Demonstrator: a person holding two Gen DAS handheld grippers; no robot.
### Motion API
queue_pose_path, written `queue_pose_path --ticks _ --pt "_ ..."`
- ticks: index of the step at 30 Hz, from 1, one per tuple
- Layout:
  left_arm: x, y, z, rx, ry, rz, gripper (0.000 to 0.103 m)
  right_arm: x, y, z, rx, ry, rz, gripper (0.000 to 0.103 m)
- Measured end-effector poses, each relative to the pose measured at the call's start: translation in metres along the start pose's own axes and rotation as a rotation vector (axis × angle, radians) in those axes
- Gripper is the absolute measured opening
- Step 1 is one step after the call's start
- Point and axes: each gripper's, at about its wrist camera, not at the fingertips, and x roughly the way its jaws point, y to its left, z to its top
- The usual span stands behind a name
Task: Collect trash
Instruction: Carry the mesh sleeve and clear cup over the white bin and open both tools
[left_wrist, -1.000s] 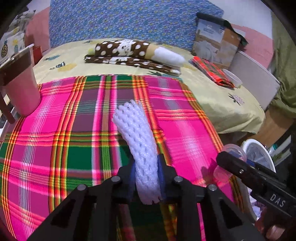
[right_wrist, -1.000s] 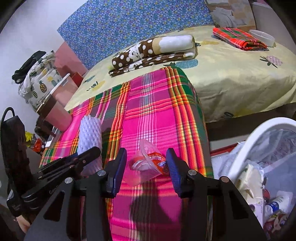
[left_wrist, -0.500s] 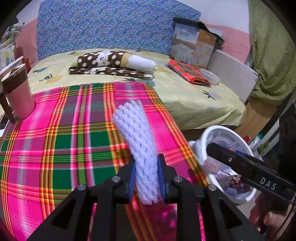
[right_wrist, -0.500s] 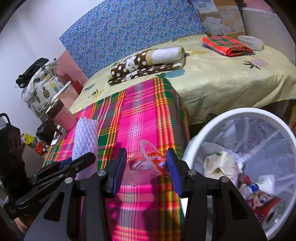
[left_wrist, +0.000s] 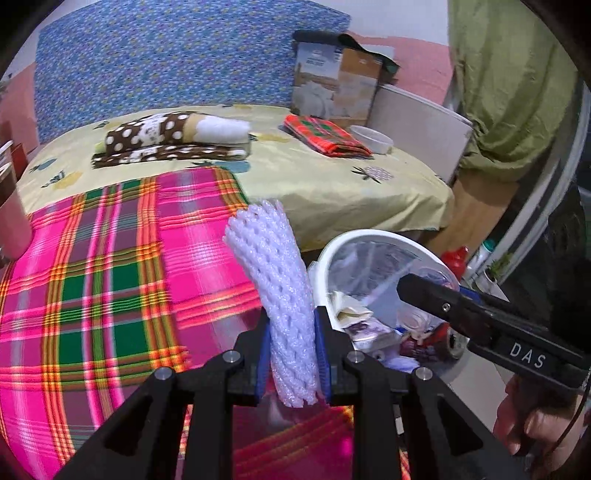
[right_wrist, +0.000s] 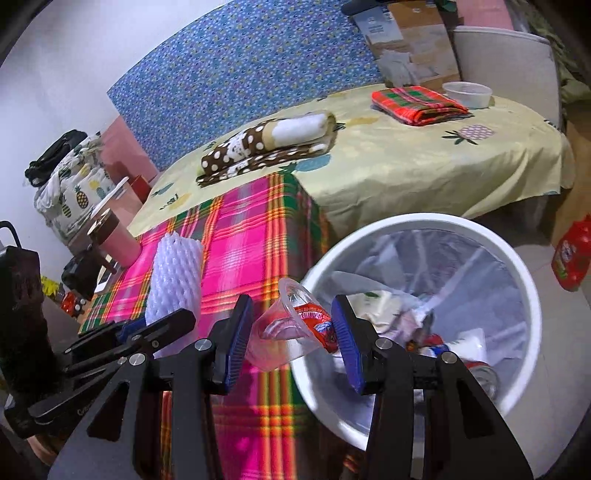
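**The count at the bin**

Two grippers up: left gripper (left_wrist: 291, 354), right gripper (right_wrist: 291, 338). One foam net sleeve (left_wrist: 275, 280), one clear plastic cup (right_wrist: 291, 321), one white bin (right_wrist: 532, 332), two folded cloths (right_wrist: 417, 103), one pink tumbler (right_wrist: 114, 240).

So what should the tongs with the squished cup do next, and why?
Probably carry it a little further over the white bin and then let go. The right tongs are clamped on the clear plastic cup, which sits just above the bin's near rim rather than over its middle. Dropped now, it might hit the rim. The left tongs hold a foam net for afterwards.
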Motion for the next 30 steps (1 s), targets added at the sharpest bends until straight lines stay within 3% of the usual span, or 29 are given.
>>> queue_pose_path --ticks 15,30 --pt "0.036 -0.053 0.001 0.075 0.068 -0.092 0.023 -0.008 -0.05 -0.007 0.061 0.014 -0.081 0.046" --pt "0.062 -0.065 -0.001 0.084 0.116 -0.15 0.026 -0.001 -0.073 -0.012 0.075 0.066 -0.11 0.047"
